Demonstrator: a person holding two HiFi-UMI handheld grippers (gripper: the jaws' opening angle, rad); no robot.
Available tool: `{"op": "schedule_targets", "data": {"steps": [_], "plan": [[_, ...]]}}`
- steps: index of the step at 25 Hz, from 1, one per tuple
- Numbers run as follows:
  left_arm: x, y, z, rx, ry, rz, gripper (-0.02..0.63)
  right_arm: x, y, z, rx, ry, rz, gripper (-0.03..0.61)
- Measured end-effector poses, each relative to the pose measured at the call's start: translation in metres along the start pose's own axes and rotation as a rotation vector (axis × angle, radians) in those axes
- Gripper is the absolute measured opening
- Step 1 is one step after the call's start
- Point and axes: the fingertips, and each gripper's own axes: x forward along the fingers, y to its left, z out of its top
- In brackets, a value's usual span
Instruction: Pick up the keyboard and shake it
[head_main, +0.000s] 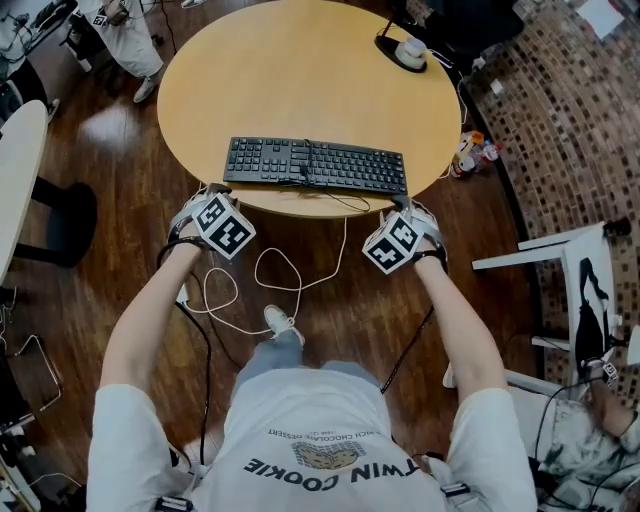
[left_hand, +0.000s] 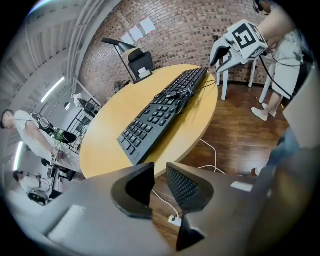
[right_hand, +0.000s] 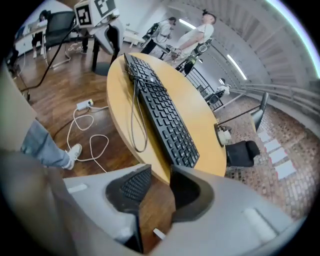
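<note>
Round pale-wood table top (head_main: 300, 60) over a dark plank floor (head_main: 120, 180); you stand at its near edge.

1. Black full-size computer keyboard (head_main: 315, 165): lies flat on the table close to the near edge, with its long side toward you. Neither tool touches it.
2. Thin black keyboard cable (right_hand: 133, 115): bunches at the middle of the keyboard and loops down over the table edge.
3. Your left gripper (left_hand: 160, 182): sits just off the table edge by the keyboard's left end. Its jaws stand a narrow gap apart with nothing between them.
4. Your right gripper (right_hand: 157, 185): sits just off the edge by the keyboard's right end. Its jaws are parted a little wider and are likewise empty.
5. White cord (head_main: 270, 275): lies in loose loops on the floor between your arms, near your white shoe (head_main: 282, 322).
6. Black-based desk object with a white top (head_main: 405, 50): stands at the table's far right rim.
7. White chair (head_main: 570, 270): stands to your right, well apart from the table.
</note>
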Motion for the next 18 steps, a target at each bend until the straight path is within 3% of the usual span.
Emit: {"op": "schedule_targets", "data": {"steps": [6, 18], "plan": [[-0.042, -0.064, 0.023, -0.080, -0.054, 0.024, 0.043, -0.055, 0.039, -0.028, 0.147, -0.118, 0.061, 0.112], [-0.167, -0.257, 0.079, -0.300, -0.263, -0.028, 0.018, -0.190, 0.136, -0.126, 0.325, -0.325, 0.125, 0.074]]}}
